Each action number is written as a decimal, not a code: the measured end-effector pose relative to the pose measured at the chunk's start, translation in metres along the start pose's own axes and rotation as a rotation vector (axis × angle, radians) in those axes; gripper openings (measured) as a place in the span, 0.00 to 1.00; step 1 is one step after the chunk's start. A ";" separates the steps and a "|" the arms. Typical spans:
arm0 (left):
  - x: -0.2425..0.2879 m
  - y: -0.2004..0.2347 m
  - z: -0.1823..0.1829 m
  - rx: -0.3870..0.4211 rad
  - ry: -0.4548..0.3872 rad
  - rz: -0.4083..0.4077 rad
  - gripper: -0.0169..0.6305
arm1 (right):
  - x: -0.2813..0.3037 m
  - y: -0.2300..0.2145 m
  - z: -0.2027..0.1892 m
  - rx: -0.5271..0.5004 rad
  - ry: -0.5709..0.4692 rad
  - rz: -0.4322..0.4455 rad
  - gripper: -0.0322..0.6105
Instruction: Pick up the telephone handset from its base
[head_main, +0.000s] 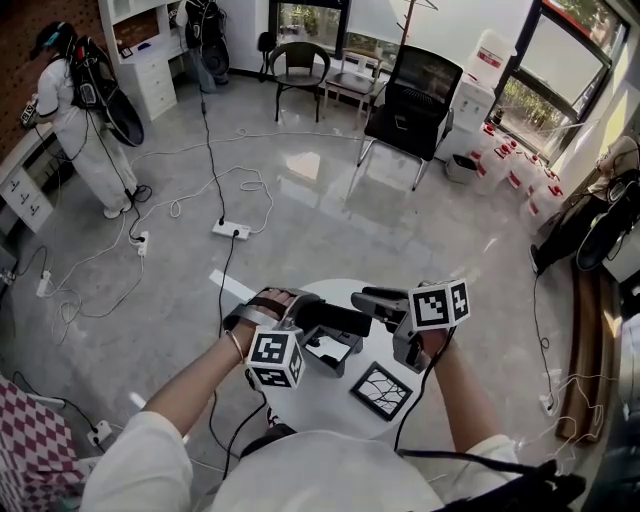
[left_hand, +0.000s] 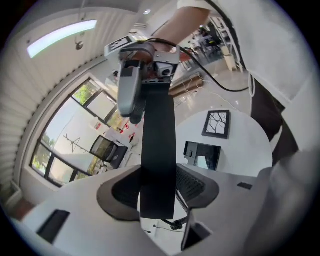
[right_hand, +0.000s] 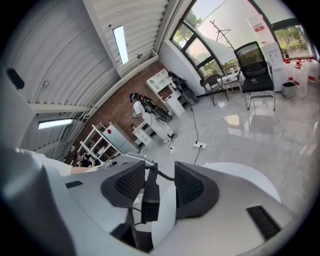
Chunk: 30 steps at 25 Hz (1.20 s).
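While the left tongs (left_hand: 158, 187) clamp the handset (left_hand: 158, 150) by its near end, clear of the base (left_hand: 202, 155) on the table (left_hand: 242, 147) below them, the right tongs (right_hand: 159, 189) stand open, the far end loose between them. The left hand (head_main: 262, 310) and right hand (head_main: 432, 342) angle inward, tongs tip to tip.

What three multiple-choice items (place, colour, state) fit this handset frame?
1. Where is the telephone handset relative to the telephone base? A seated on it; B lifted off it; C under it.
2. Handset colour? A black; B white; C red.
3. Right gripper? A clamped on the handset; B shut, empty; C open.
Answers: 1 B, the left gripper clamps it clear of the empty base; 2 A, black in every view; 3 C, a gap shows between its pads and the handset.
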<state>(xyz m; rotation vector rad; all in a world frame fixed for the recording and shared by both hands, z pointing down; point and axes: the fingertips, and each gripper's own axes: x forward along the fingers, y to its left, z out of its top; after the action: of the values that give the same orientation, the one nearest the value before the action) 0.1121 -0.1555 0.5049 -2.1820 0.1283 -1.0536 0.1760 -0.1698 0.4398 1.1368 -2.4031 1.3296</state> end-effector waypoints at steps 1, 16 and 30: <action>-0.002 0.003 -0.004 -0.063 -0.004 0.007 0.38 | -0.004 -0.004 0.006 0.007 -0.032 -0.020 0.36; -0.071 0.096 -0.003 -1.044 -0.289 0.322 0.38 | -0.056 -0.024 0.064 -0.047 -0.457 -0.396 0.20; -0.123 0.153 -0.005 -1.221 -0.363 0.462 0.38 | -0.101 0.013 0.094 -0.252 -0.726 -0.747 0.11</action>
<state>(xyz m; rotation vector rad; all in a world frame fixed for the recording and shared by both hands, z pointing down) 0.0581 -0.2275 0.3307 -3.0795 1.3157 -0.2462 0.2565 -0.1845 0.3279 2.3853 -2.0115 0.3923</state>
